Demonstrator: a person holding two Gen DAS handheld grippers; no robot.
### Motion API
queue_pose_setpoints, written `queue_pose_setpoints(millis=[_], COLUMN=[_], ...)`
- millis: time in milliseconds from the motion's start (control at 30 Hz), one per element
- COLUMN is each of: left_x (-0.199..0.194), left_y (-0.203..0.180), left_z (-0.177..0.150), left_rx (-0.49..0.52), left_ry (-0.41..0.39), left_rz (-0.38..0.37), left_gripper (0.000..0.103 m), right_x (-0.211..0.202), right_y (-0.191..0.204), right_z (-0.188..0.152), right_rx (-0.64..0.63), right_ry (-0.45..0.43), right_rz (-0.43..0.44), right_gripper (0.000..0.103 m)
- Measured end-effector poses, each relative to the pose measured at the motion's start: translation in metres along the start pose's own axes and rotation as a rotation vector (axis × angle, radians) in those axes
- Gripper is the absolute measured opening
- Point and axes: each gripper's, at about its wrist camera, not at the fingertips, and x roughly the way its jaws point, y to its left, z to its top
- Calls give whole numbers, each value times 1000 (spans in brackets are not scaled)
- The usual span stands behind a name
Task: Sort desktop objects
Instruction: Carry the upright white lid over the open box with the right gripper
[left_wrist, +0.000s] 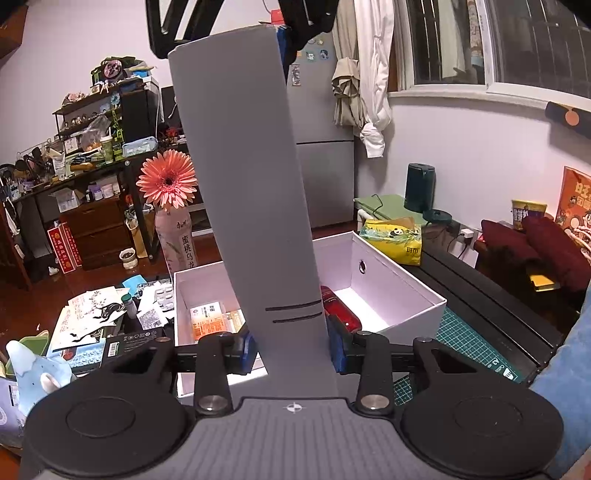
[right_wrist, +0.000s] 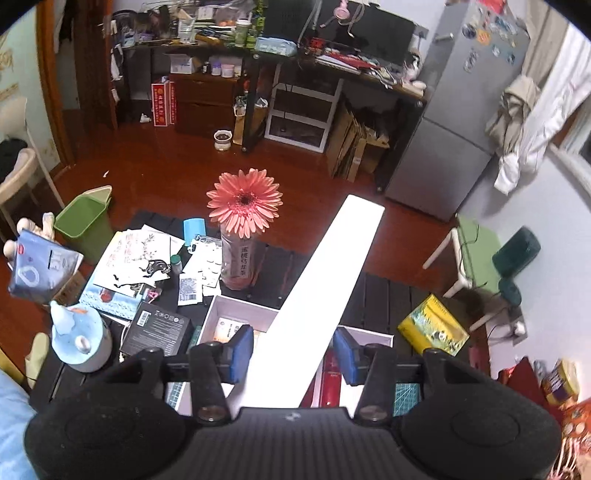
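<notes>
Evidently the white box (left_wrist: 402, 295) on the worktop (right_wrist: 373, 291) is the sorting bin here, and its lid is being kept clear of it so things can go in. The left hand-held gripper (left_wrist: 291, 350) is clenched on the lower edge of the lid (left_wrist: 251, 184), blue pads against both sides, holding the grey panel nearly upright above the box so the opening stays free. From the right wrist view the same lid (right_wrist: 325, 280) shows its white inner face running up and away between the fingers of the right hand-held gripper (right_wrist: 293, 350); those jaws stand apart with a visible gap on each side, so this one looks released rather than gripping. Inside the box lie an orange packet (left_wrist: 208, 323) and a red bottle (left_wrist: 340, 306), already sorted, by the look of it. Left of the box, papers, pill sheets (right_wrist: 207, 262) and a black carton (right_wrist: 157, 330) still crowd the worktop around the flower bottle (right_wrist: 240, 266), probably the remaining work.
</notes>
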Motion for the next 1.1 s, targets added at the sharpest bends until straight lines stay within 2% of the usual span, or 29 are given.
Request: queue_pose_setpoints(millis=[233,433,500,733,1100], left_x=[2,-3,-3,-4,-5], left_y=[6,5,4,-1,-1], left_z=[0,-1,-1,-3,-3], left_rx=[-37,-29,-26,-11,-23], left_ry=[29,21,24,31,54], left_rz=[-50,-87,-91,-123,-196], left_gripper=[43,48,51,53,56], right_x=[5,3,2,0,1], right_y=[0,-9,-16,-40,-84], right_z=[-3,-7,-10,-22,-37], right_rx=[-76,-85,-81,-55,6], right_ry=[-55,-70,-81,-132,-154], right_rz=[23,39,54,100,103], right_gripper=[46,46,46,46,45])
